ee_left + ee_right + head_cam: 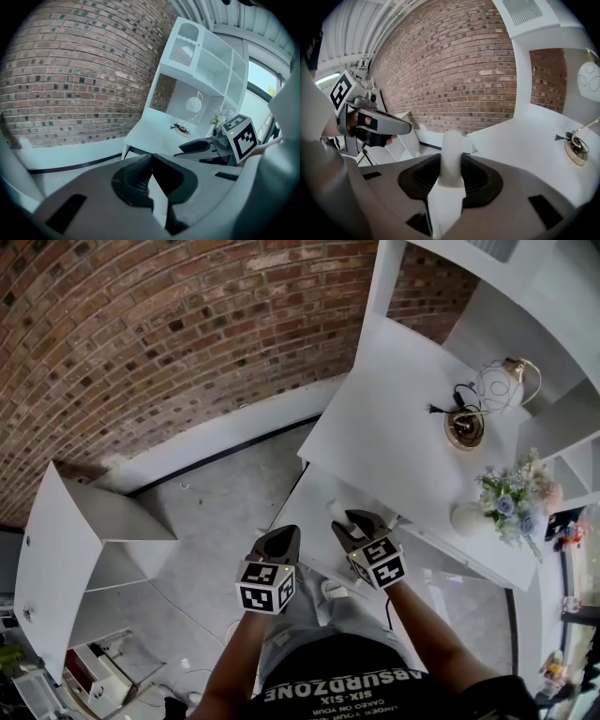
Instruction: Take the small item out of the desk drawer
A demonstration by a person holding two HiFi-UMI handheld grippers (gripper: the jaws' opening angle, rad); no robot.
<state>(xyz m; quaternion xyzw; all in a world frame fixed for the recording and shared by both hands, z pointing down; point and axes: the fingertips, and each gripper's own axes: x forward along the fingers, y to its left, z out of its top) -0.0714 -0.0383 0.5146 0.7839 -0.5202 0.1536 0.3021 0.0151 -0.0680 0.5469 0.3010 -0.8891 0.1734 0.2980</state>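
Observation:
My right gripper [352, 524] is shut on a small white cylinder [452, 149], which stands upright between the pads in the right gripper view. It hovers over the open white desk drawer [307, 507]. The cylinder [336, 510] shows as a pale spot at the jaw tips in the head view. My left gripper [281, 540] hangs just left of the right one above the drawer's front. Its jaws meet at the tips with nothing between them [151, 160]. The right gripper [201, 146] also appears in the left gripper view.
The white desk top [403, 381] carries a round-based lamp [466, 426] with a black cable and a vase of flowers [506, 502]. A white shelf unit [66, 549] stands on the grey floor at the left. A brick wall [141, 334] runs behind.

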